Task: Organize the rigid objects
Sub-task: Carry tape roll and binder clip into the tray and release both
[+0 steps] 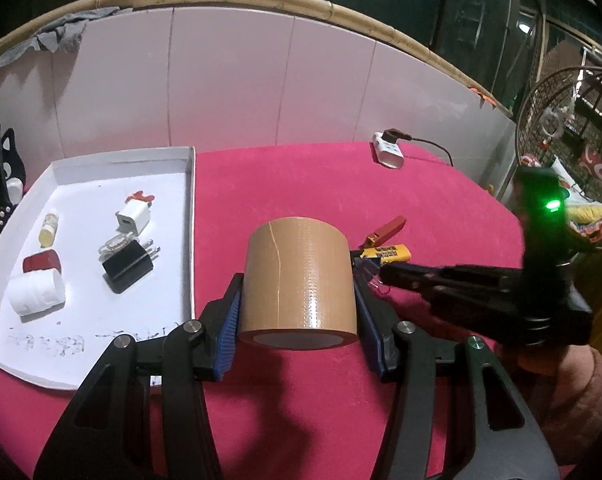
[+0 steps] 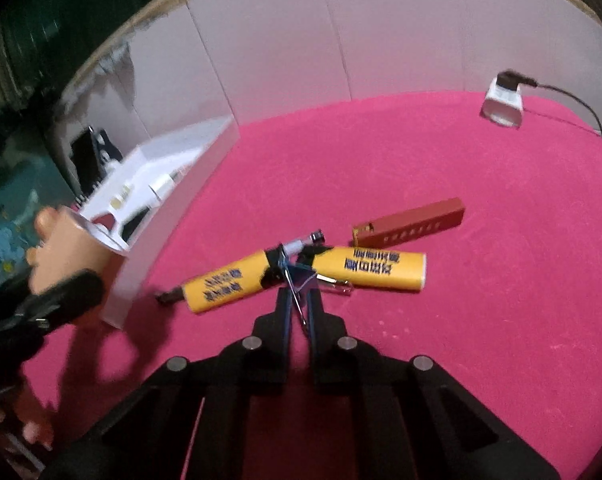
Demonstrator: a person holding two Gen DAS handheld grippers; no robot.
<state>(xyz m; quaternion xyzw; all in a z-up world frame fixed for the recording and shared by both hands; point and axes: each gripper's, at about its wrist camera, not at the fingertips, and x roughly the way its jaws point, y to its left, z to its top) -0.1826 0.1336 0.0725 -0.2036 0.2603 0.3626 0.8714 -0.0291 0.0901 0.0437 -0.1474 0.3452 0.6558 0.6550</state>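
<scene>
While my left gripper (image 1: 297, 304) clamps the tape roll (image 1: 299, 280) between its blue pads (image 1: 229, 320), the roll hangs above the red cloth (image 1: 441, 200), just right of the white tray (image 1: 191, 216). My right gripper (image 2: 299, 300) has its fingers drawn almost together on a binder clip (image 2: 297, 280), pinching its wire handle; the clip sits against the yellow tubes.

In the tray lie a white charger (image 1: 135, 216), a black charger (image 1: 129, 270), a small yellow bottle (image 1: 49, 230), a white roll (image 1: 37, 298), a dark red piece (image 1: 41, 260) and a clear clip (image 1: 115, 245) touching the black charger.

On the cloth, two yellow tubes (image 2: 381, 268) lie nearly end to end, the left one (image 2: 221, 286) tilted down toward the tray wall. A red box (image 2: 411, 222) lies just behind them, apart from the right tube or barely touching; I cannot tell which. A white adapter (image 2: 503, 106) with a black cable (image 2: 573, 100) plugged in sits well apart at the far right of the cloth, near the pale wall (image 1: 229, 80).

From the right wrist view, the tape roll (image 2: 75, 248) shows blurred at the left, beside the tray (image 2: 173, 216).
</scene>
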